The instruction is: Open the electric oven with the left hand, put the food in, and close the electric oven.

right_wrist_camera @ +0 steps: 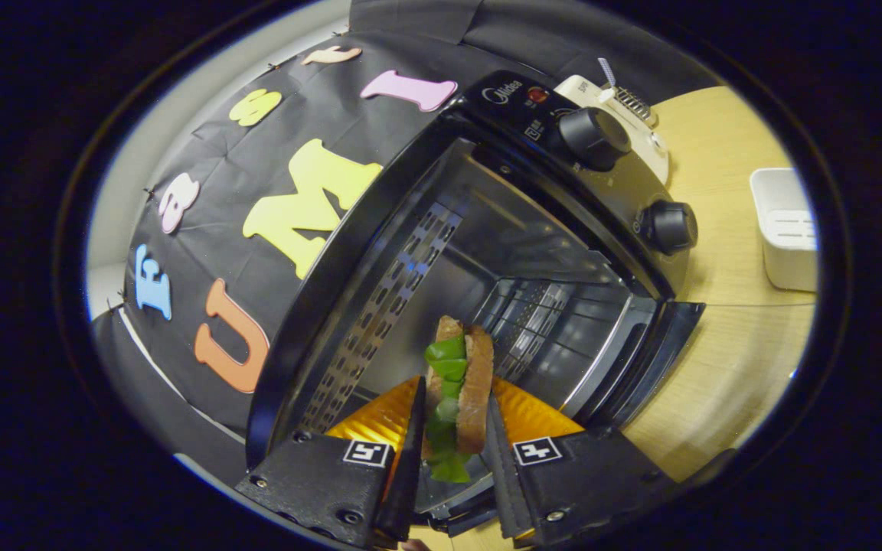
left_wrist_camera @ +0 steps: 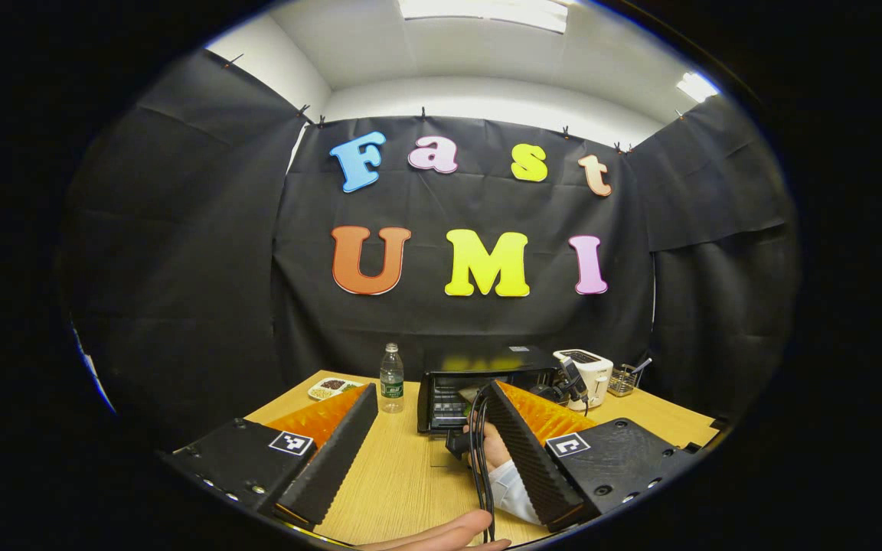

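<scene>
Food, a sandwich (right_wrist_camera: 458, 390), is being gripped between the right tongs (right_wrist_camera: 452, 451) just at the open oven (right_wrist_camera: 487, 252); the loading step is being carried out. Left tongs (left_wrist_camera: 429, 436) are being held released above the table (left_wrist_camera: 403, 474). Next, insertion onto the rack and release are being called for.

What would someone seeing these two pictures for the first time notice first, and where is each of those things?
In the right gripper view, a sandwich of bread and green leaf stands clamped between the right gripper fingers, right at the mouth of the open electric oven, whose metal inside gapes behind it. In the left gripper view, the left gripper hangs open over the wooden table, with a water bottle beside the oven farther back.
</scene>
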The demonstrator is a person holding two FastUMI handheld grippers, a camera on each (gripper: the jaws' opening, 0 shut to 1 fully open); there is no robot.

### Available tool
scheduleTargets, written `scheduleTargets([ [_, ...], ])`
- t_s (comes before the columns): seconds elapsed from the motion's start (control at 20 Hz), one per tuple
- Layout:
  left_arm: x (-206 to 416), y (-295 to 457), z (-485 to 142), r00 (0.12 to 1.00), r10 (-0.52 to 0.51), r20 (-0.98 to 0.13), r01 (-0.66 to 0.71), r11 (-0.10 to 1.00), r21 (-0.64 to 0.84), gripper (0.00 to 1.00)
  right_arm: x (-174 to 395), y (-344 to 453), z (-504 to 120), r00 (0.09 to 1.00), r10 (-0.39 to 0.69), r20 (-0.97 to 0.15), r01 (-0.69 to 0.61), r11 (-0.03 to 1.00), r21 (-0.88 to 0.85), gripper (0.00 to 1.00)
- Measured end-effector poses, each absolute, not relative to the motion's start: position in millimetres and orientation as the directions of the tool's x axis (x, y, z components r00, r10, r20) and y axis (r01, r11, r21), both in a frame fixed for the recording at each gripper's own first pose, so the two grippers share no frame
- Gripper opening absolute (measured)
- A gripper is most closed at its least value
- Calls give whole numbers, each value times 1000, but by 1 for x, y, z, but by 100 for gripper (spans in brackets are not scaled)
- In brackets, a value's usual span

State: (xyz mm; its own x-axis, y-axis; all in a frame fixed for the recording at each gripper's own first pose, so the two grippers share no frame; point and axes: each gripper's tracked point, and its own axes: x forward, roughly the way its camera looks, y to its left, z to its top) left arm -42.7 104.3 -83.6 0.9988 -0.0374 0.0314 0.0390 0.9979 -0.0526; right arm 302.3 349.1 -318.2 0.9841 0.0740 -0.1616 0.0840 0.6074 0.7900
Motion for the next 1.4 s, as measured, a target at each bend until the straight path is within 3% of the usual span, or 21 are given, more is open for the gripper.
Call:
scheduleTargets([
  [0.05, -42, 106, -85, 999, -31, 32, 33, 998, -53, 95, 301, 348, -320, 984, 71, -165, 88, 613, 785, 46],
  [0.1, -41, 108, -88, 999, -27, 33, 29, 998, -59, 95, 301, 346, -321, 984, 60, -166, 94, 616, 782, 37],
  [0.15, -42, 107, -92, 999, -29, 27, 31, 997, -69, 94, 301, 345, -322, 985, 56, -164, 96, 610, 786, 40],
  [0.2, -41, 105, -97, 999, -34, 19, 35, 996, -77, 94, 301, 346, -322, 985, 57, -165, 97, 607, 789, 49],
  [0.25, -41, 104, -99, 999, -35, 14, 36, 996, -83, 94, 301, 347, -323, 984, 57, -167, 98, 611, 786, 40],
  [0.3, -42, 104, -101, 999, -34, 7, 34, 996, -85, 94, 300, 346, -323, 985, 54, -166, 95, 631, 770, 51],
  [0.45, -42, 99, -99, 999, -50, 3, 50, 994, -96, 95, 297, 353, -323, 980, 85, -181, 70, 701, 710, 55],
  [0.65, -43, 93, -98, 998, -66, 9, 67, 994, -84, 94, 295, 365, -325, 961, 150, -234, 20, 802, 597, 68],
  [0.7, -45, 91, -98, 997, -71, 7, 72, 995, -76, 95, 294, 370, -325, 953, 173, -250, -3, 827, 562, 58],
  [0.75, -45, 90, -99, 997, -75, 7, 75, 995, -69, 95, 292, 373, -328, 941, 189, -281, -20, 860, 509, 77],
  [0.9, -48, 90, -98, 997, -77, 6, 78, 995, -68, 95, 290, 380, -332, 918, 200, -341, -66, 928, 367, 85],
  [1.1, -51, 95, -101, 998, -64, -6, 63, 996, -62, 95, 290, 380, -331, 908, 183, -377, -124, 977, 174, 87],
  [1.3, -55, 102, -103, 999, -46, -14, 45, 997, -70, 95, 279, 383, -351, 833, 175, -525, -197, 980, 14, 92],
  [1.35, -57, 103, -102, 999, -44, -14, 43, 996, -73, 95, 275, 383, -354, 816, 172, -551, -215, 976, -15, 91],
  [1.4, -57, 104, -102, 999, -41, -13, 40, 996, -74, 95, 273, 383, -357, 806, 169, -567, -223, 974, -27, 82],
])
